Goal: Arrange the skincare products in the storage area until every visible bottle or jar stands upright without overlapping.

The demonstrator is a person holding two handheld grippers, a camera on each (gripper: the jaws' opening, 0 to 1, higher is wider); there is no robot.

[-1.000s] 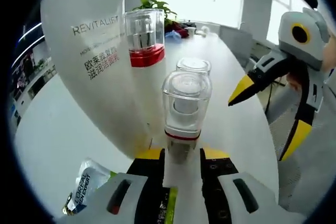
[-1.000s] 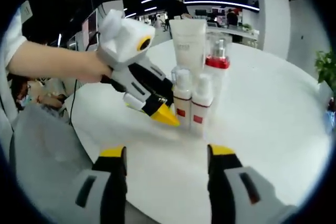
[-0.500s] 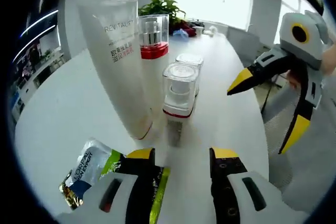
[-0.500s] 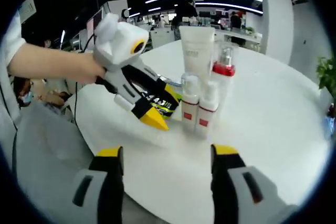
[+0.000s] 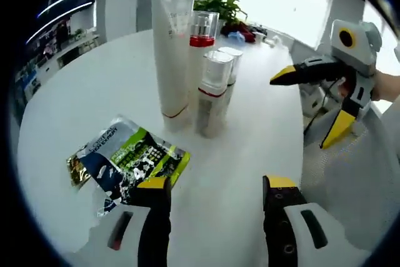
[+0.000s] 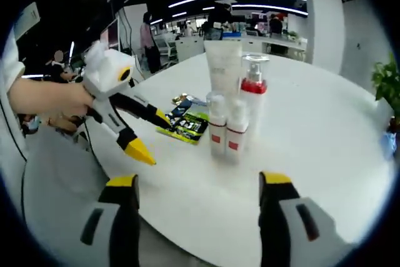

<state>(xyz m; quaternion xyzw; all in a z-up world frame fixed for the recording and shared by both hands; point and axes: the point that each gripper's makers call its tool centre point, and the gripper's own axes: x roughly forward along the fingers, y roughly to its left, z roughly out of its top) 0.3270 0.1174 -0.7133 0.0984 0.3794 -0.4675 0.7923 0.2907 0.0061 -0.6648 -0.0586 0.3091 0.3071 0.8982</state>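
Sachet (image 5: 125, 164) lies flat near the upright bottles (image 5: 212, 92); potted plant (image 5: 220, 3) far behind; both grippers' jaws released.

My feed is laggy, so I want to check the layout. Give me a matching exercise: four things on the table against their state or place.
Things:
1. tall white squeeze tube
2. clear pump bottle with red collar
3. flat foil sachet
4. left gripper

States:
A. lying flat on the white table
B. open, holding nothing
C. upright, cap down
D. upright behind two small bottles

Pairs: 1-C, 2-D, 3-A, 4-B
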